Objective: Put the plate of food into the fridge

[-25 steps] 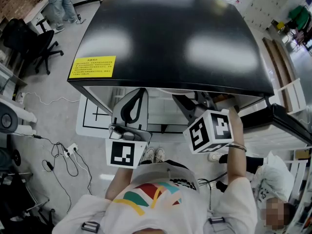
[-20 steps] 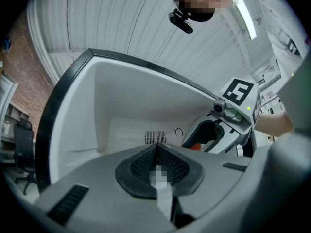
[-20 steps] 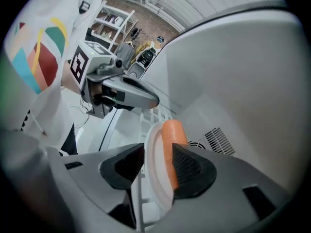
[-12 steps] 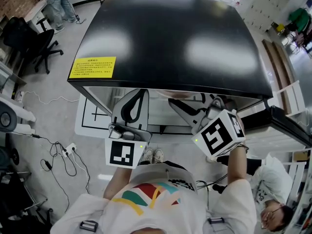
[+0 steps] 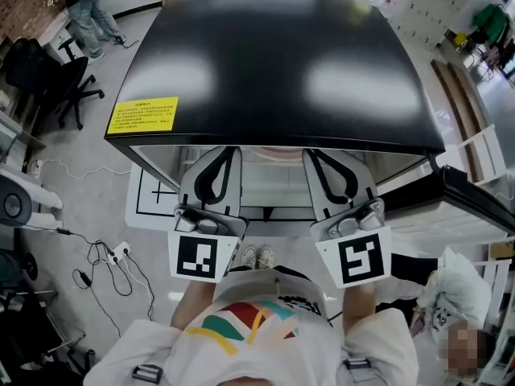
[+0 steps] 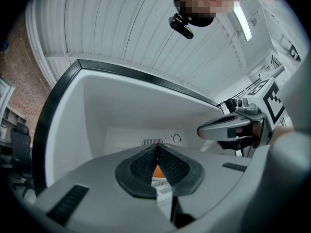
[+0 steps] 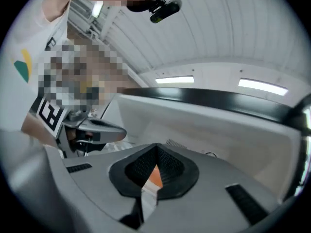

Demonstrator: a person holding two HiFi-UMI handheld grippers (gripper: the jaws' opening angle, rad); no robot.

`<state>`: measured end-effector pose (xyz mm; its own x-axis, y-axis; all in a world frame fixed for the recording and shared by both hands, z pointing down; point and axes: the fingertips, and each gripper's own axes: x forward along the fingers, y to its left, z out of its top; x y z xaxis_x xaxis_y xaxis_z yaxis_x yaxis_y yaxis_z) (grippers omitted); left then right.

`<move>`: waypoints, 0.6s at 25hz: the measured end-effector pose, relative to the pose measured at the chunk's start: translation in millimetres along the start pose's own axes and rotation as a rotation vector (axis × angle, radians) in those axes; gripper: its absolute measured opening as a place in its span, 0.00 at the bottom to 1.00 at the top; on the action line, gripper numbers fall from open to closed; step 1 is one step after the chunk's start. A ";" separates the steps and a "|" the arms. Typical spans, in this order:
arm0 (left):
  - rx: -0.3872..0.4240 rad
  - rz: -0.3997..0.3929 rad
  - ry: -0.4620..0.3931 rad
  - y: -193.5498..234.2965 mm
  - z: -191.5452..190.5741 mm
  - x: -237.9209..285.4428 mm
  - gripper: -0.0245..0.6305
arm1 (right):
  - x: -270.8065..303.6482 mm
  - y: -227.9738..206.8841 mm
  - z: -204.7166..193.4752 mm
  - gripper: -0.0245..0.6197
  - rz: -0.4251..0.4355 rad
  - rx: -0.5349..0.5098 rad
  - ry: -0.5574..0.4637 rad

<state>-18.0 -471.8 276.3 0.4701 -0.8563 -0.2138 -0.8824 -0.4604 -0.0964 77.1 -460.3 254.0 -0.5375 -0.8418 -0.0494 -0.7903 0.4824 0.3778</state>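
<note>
left gripper [image 6: 156,148]: jaws together at the tips, clamped on nothing. right gripper [image 7: 156,148]: jaws have just been closing and meet at the tips, nothing between them. the two sit side by side and point into the open fridge [image 5: 282,55], tips just under the edge of its black top. the plate of food is not clearly seen. only an orange patch [image 7: 154,176] shows through the gap under the pads, inside the white compartment ahead.

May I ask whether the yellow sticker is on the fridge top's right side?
No, the yellow sticker sits near the left corner of the fridge top.
</note>
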 end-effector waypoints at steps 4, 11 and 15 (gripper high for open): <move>0.010 -0.006 -0.011 -6.2 7.9 -0.7 0.05 | -22.4 -13.7 5.8 0.04 -0.138 0.177 -0.097; 0.034 -0.020 -0.018 -12.7 12.6 -2.0 0.05 | -50.0 -25.0 -4.6 0.04 -0.298 0.287 -0.137; 0.033 -0.021 -0.013 -15.0 11.8 -2.8 0.05 | -57.1 -22.7 -17.0 0.04 -0.323 0.307 -0.114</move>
<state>-6.3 -459.7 266.8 0.4886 -0.8432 -0.2244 -0.8725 -0.4702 -0.1329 130.7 -427.3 263.9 -0.2644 -0.9372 -0.2275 -0.9640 0.2633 0.0357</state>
